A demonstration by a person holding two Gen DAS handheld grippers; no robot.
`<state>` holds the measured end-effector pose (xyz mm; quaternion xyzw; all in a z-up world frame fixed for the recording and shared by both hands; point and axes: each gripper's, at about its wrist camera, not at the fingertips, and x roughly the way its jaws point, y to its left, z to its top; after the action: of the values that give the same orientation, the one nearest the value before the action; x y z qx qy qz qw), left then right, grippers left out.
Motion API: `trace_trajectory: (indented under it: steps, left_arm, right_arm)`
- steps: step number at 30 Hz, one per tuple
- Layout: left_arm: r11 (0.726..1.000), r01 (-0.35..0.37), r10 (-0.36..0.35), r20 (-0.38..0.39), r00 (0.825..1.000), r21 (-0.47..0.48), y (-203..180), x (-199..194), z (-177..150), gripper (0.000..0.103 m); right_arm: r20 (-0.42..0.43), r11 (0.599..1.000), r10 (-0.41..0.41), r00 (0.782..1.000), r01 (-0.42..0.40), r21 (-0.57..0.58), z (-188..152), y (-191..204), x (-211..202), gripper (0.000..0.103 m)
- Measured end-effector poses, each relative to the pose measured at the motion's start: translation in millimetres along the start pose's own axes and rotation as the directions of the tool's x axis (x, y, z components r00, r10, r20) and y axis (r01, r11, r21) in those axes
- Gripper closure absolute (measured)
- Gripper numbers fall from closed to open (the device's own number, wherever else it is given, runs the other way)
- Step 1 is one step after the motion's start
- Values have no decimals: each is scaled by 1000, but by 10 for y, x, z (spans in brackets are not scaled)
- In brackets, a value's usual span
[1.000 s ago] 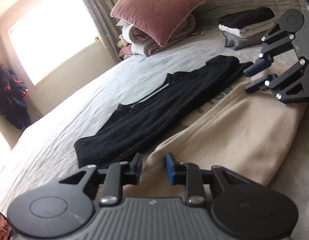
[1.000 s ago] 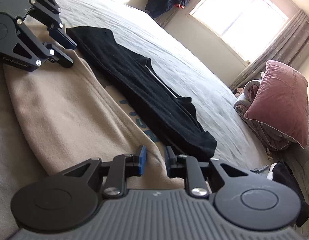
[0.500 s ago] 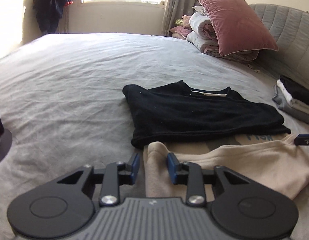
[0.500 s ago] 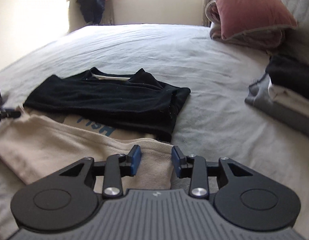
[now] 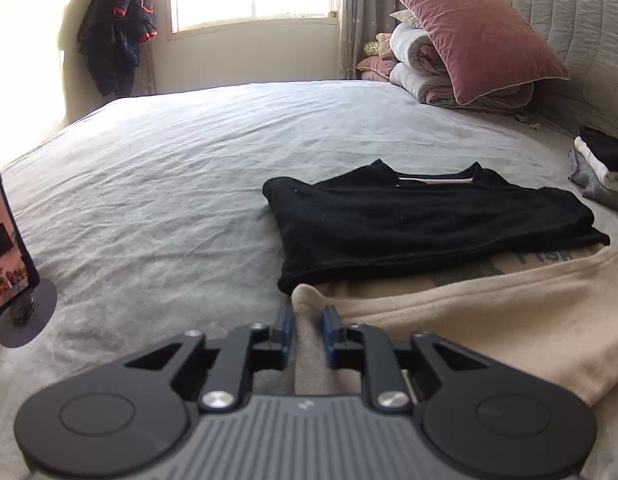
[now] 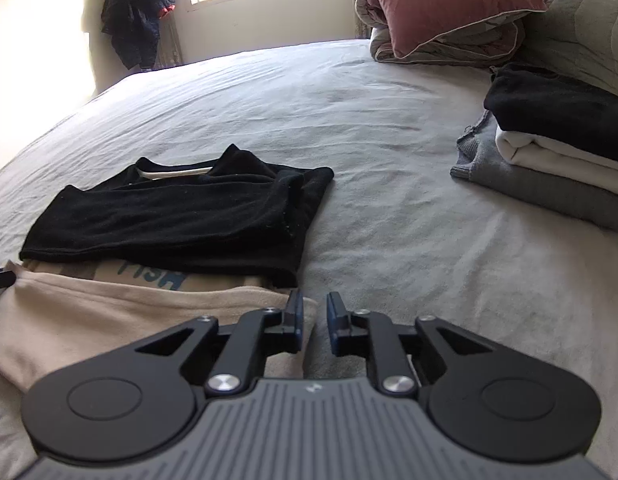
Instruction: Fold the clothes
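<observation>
Grey bed (image 5: 157,184) under bright window. Beige shirt (image 5: 489,320) at lower frame, black top (image 5: 421,220) lying on its far edge. Views, tilted a second ago, now level. Left gripper (image 5: 307,330) opening, shirt corner between jaws. Right gripper (image 6: 312,326) closing beside opposite corner, nothing pinched. Likely regrasping for next fold. Folded stack (image 6: 557,160) at right.

left gripper (image 5: 306,334) angled down, level roll, jaws opening, beige cloth corner in the gap between blue pads, right gripper (image 6: 311,328) angled down, level roll, jaws closing, gap bare, left pad at cloth edge
</observation>
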<state>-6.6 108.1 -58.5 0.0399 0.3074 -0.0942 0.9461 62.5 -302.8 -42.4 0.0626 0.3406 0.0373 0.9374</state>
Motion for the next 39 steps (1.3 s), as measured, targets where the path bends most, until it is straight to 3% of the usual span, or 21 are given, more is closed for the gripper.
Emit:
trace_trajectory:
  steps: [1, 2, 5, 8, 12, 14, 17, 21, 24, 29, 31, 34, 35, 36, 37, 39]
  left_arm:
    - [1000, 7, -7, 1, 1000, -16, 46, -52, 26, 60]
    - [999, 24, -24, 5, 1000, -35, 102, -110, 47, 58]
    - [993, 82, -81, 13, 997, -83, 264, -285, 99, 56]
    - [982, 160, -164, -42, 985, -99, 355, -377, 38, 49]
    - [943, 227, -271, -165, 948, -242, 537, -337, -142, 49]
    - [908, 262, -336, -193, 922, -327, 664, -326, -207, 48]
    - [826, 332, -462, -210, 862, -455, 864, -276, -301, 43]
    - [706, 382, -598, -213, 773, -596, 993, -140, -422, 45]
    - [665, 405, -642, -204, 739, -627, 962, -98, -486, 45]
    - [601, 413, -668, -147, 729, -685, 899, 15, -556, 45]
    - [579, 418, -674, -123, 728, -700, 861, 52, -561, 45]
    - [580, 424, -673, -116, 730, -696, 788, 92, -540, 48]
    - [586, 420, -670, -124, 731, -693, 776, 99, -536, 61]
    - [587, 413, -670, -130, 731, -696, 771, 111, -540, 86]
    - [579, 404, -672, -134, 728, -708, 773, 131, -555, 88]
    - [563, 391, -678, -136, 723, -728, 781, 158, -576, 89]
  right_arm:
    - [2, 1000, 22, 1000, -22, -4, 2, -1, -62, 61]
    - [6, 999, 40, 999, -40, -14, 1, 7, -124, 58]
    - [10, 994, 93, 996, -93, -62, -26, 54, -291, 58]
    - [-11, 987, 126, 992, -127, -99, -117, 79, -414, 58]
    - [-76, 984, 138, 987, -146, -102, -255, 19, -500, 58]
    - [-112, 983, 166, 980, -173, -55, -282, -85, -519, 56]
    - [-180, 965, 260, 949, -252, 68, -306, -276, -502, 46]
    - [-260, 892, 414, 873, -332, 306, -395, -500, -344, 46]
    - [-240, 822, 489, 839, -352, 447, -463, -594, -263, 46]
    - [-162, 717, 556, 815, -373, 589, -514, -682, -138, 46]
    - [-135, 696, 562, 816, -378, 611, -498, -677, -101, 46]
    - [-120, 692, 556, 822, -378, 615, -451, -627, -49, 47]
    - [-123, 698, 548, 828, -371, 613, -437, -608, -38, 55]
    - [-128, 705, 534, 835, -357, 612, -427, -592, -29, 62]
    - [-139, 712, 524, 840, -342, 613, -420, -579, -12, 84]
    - [-144, 706, 527, 838, -337, 623, -410, -574, 9, 87]
